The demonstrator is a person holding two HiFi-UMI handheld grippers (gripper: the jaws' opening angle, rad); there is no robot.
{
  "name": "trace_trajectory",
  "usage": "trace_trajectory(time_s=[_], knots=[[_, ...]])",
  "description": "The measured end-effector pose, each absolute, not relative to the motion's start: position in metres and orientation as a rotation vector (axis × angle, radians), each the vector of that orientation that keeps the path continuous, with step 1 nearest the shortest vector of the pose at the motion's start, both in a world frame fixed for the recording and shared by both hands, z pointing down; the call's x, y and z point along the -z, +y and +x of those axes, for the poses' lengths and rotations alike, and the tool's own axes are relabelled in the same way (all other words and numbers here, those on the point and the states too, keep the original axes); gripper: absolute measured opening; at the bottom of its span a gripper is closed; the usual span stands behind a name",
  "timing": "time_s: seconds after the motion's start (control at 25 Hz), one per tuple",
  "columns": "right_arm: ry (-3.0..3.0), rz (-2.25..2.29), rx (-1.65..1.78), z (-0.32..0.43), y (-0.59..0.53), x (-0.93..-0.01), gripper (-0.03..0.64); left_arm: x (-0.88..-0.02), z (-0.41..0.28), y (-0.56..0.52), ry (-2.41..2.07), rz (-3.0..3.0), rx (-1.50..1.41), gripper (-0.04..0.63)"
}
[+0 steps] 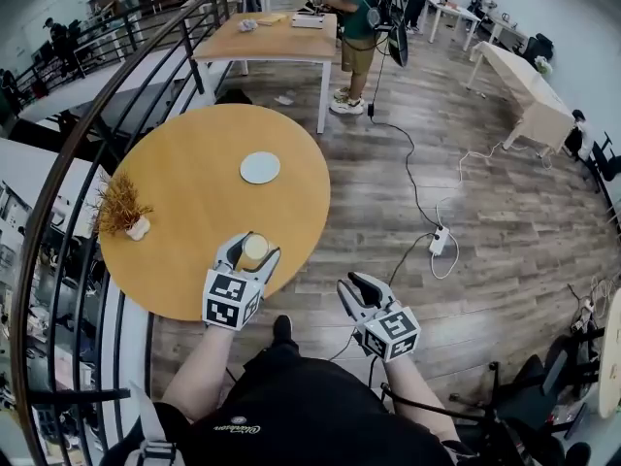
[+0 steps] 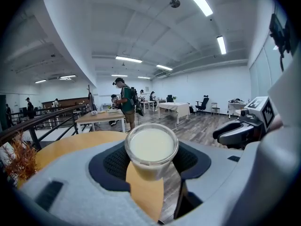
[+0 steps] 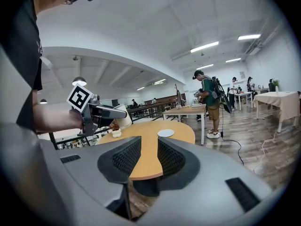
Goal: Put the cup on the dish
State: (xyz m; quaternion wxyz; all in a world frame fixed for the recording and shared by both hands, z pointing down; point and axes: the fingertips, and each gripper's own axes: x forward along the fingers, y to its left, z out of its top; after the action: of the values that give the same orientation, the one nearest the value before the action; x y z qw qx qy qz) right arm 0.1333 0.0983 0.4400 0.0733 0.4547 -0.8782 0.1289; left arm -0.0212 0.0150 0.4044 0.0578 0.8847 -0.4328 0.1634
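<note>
A clear cup (image 1: 254, 250) of pale creamy liquid sits between the jaws of my left gripper (image 1: 250, 256), which is shut on it above the near edge of the round wooden table (image 1: 184, 178). In the left gripper view the cup (image 2: 151, 149) fills the gap between the dark pads. The small pale dish (image 1: 260, 167) lies flat near the table's middle, beyond the cup. My right gripper (image 1: 357, 291) hangs open over the floor, right of the table, with nothing between its fingers. From the right gripper view, the dish (image 3: 165, 133) shows past the open jaws.
A dried plant in a small white pot (image 1: 124, 210) stands at the table's left edge. A curved black railing (image 1: 87, 144) runs along the left. Farther off stand a rectangular table (image 1: 277, 39) and a person (image 1: 357, 37). A cable and power strip (image 1: 439, 241) lie on the wooden floor.
</note>
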Motion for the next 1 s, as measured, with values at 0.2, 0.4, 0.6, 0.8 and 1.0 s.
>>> trace_trajectory(time_s=[0.2, 0.4, 0.6, 0.8, 1.0], knots=[[-2.608, 1.382, -0.407, 0.116, 0.026, -0.437, 0.094, -0.408, -0.038, -0.058, -1.280, 2.676, -0.507, 0.267], [-2.584, 1.379, -0.419, 0.094, -0.035, -0.440, 0.095, -0.415, -0.060, -0.111, -1.264, 2.662, -0.492, 0.267], [-2.558, 1.394, -0.413, 0.067, -0.082, -0.442, 0.097, -0.425, -0.083, -0.148, -1.224, 2.646, -0.479, 0.267], [-2.536, 1.399, -0.361, 0.047, -0.108, -0.439, 0.117, -0.433, -0.100, -0.170, -1.177, 2.669, -0.498, 0.267], [-2.506, 1.425, -0.402, 0.051, -0.112, -0.444, 0.117, -0.435, -0.094, -0.177, -1.152, 2.664, -0.476, 0.267]])
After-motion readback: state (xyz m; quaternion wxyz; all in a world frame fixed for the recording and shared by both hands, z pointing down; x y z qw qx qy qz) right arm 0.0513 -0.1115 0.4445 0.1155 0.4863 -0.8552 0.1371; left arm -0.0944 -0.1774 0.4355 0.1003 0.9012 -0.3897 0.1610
